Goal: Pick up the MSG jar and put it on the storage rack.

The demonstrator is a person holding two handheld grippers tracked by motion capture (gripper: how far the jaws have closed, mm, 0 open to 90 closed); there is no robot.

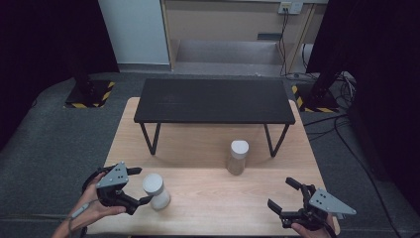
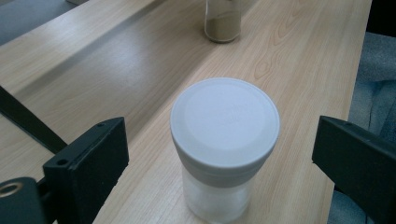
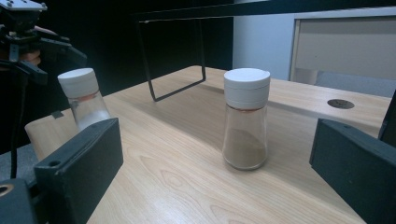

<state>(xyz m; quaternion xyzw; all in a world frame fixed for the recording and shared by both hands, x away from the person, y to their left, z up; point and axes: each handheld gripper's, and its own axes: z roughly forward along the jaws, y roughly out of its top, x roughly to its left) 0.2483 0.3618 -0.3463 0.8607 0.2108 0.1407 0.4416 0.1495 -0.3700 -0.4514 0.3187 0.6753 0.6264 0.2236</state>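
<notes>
Pale wood-grain worktop (image 1: 208,198), rectangular, set on grey carpet; the largest item before you. Black low rectangular shelf on thin metal legs (image 1: 213,100): stands across the worktop's far half. Clear glass shaker with white cap, brown powder filling its lower part (image 1: 238,157): upright, right of centre, just in front of the shelf's right leg; in your right gripper view it stands ahead between the two jaws, well apart from both. Clear glass shaker with white cap, white powder inside (image 1: 156,191): upright near the worktop's front left edge, well apart from the brown one.

Your left tool (image 1: 140,185): black, two-jawed, grey three-cornered plate on top, held in your left hand (image 1: 94,203) at the front left corner. Jaws spread wide, one to each side of the white-powder shaker; your left gripper view shows a clear gap on both sides of the cap, nothing gripped.

Your right tool (image 1: 282,193): same pattern, held at the front right corner, pointing toward the brown-powder shaker. Jaws released and empty.
</notes>
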